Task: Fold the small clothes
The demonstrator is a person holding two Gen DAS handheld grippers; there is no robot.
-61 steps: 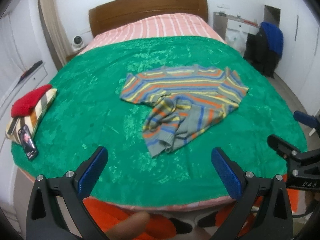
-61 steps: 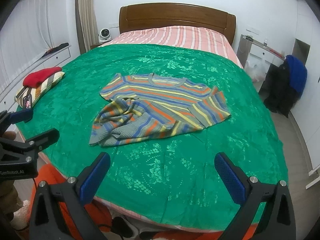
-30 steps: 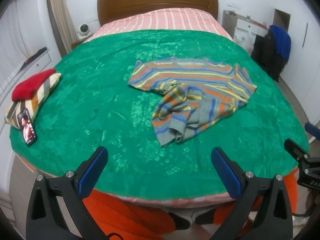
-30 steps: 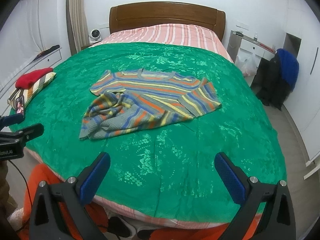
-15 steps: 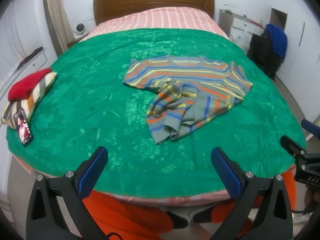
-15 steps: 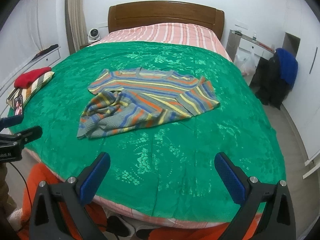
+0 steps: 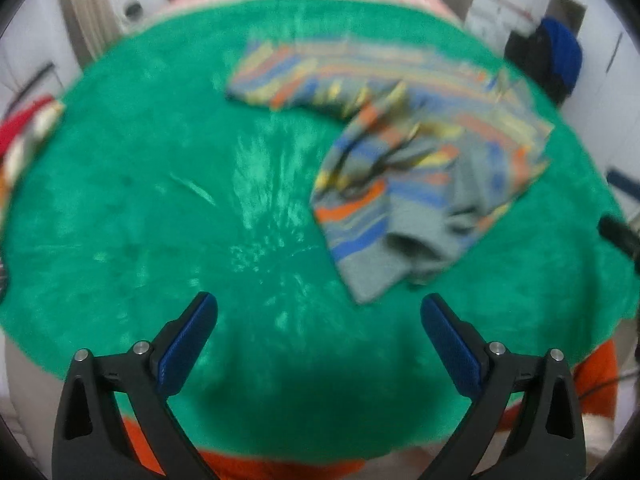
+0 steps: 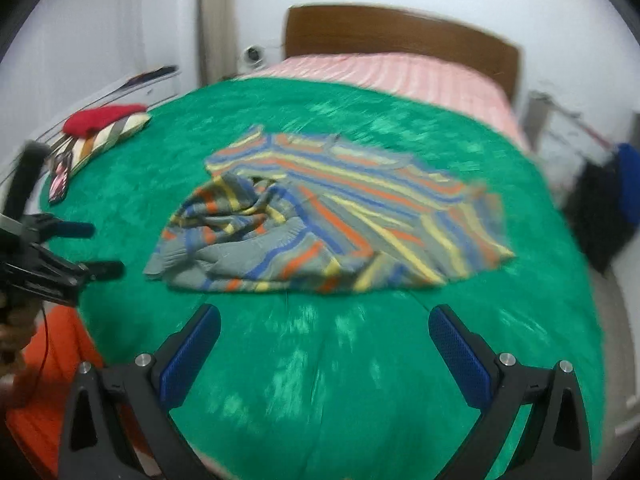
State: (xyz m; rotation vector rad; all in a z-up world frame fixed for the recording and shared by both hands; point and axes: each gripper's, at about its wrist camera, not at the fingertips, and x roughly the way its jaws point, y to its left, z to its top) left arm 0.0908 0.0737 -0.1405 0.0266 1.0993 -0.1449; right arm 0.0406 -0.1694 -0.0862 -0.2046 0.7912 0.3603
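A small striped sweater [image 7: 404,152] [image 8: 328,220], grey with orange, blue and yellow bands, lies rumpled on the green bedspread [image 7: 160,208] [image 8: 360,380]; one sleeve is bunched over its front. My left gripper [image 7: 319,316] hangs open over the near edge of the bed, the sweater's cuff a short way ahead and to the right. My right gripper [image 8: 324,330] is open too, just short of the sweater's hem. The left gripper [image 8: 96,248] also shows at the left of the right wrist view. Both views are blurred.
A red and striped folded pile [image 8: 106,122] and a phone [image 8: 60,178] lie at the bed's left edge. The wooden headboard [image 8: 400,36] and pink striped sheet [image 8: 400,72] are at the far end. Dark and blue clothes [image 7: 556,60] hang to the right.
Both grippers have moved forward and lower over the bed, so the sweater now looms larger and nearer. The left gripper has come into closer view at the right camera's left edge. Both stay open.
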